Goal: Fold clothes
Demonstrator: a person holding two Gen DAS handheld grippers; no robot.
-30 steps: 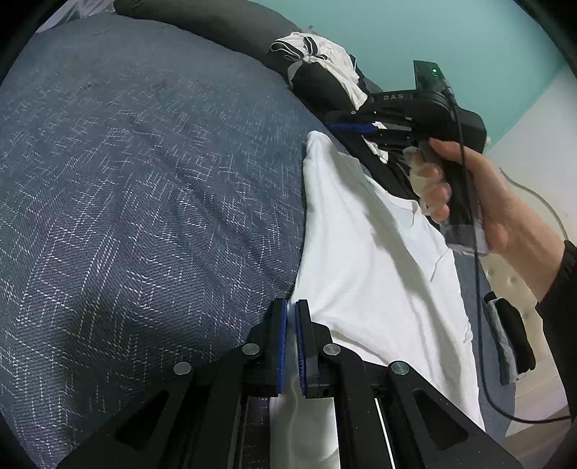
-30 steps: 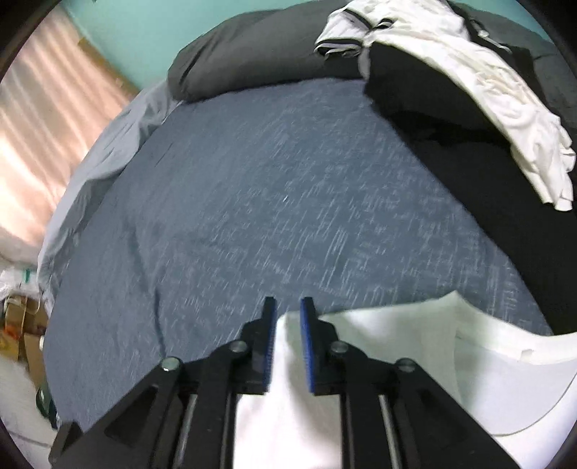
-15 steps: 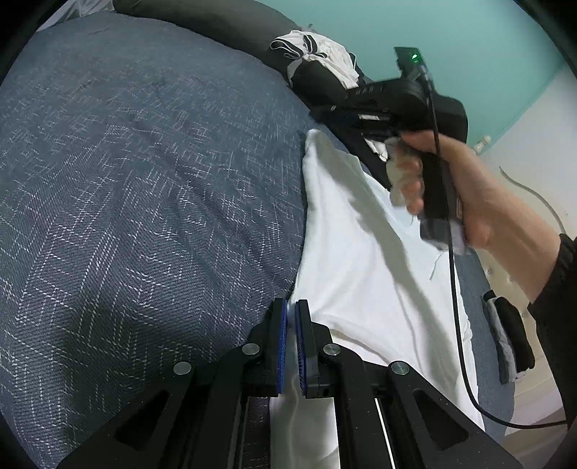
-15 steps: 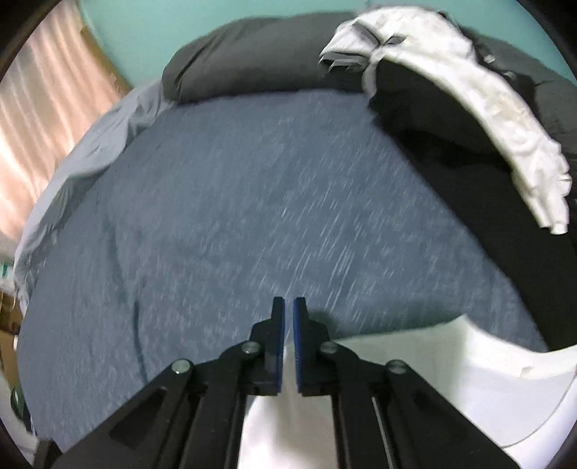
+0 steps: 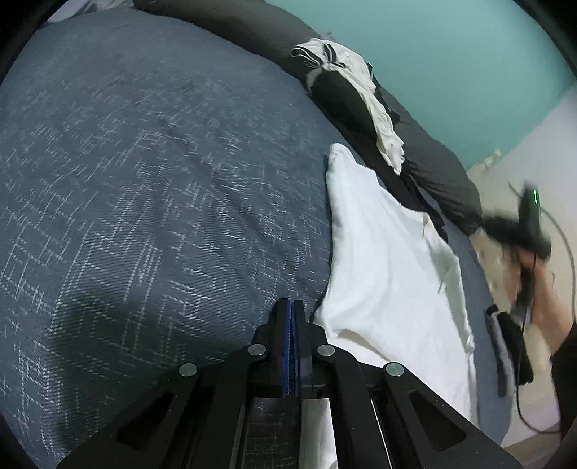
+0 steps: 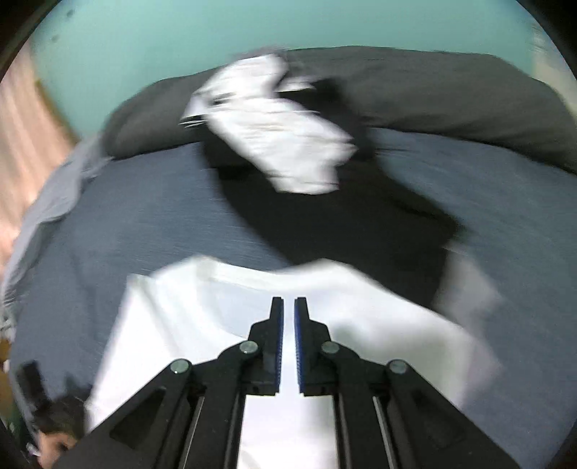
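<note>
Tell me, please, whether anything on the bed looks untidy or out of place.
Yes: a crumpled white garment lies in a heap over dark clothes by the pillow, unfolded. The white T-shirt lies fairly flat on the blue bedspread, only its near edge rumpled.

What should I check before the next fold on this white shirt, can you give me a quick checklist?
1. White shirt lying spread on the bed: ok.
2. Left gripper shut, nothing visible between its pads: ok if a fresh grasp is meant.
3. Right gripper jaws opening, a narrow gap, no fabric in it: ok.
4. Right gripper steady over the shirt: not ok, its view is motion-blurred.
5. Clothes pile clear of the shirt: cannot tell, they lie very close.
6. Shirt free of wrinkles: cannot tell.
</note>
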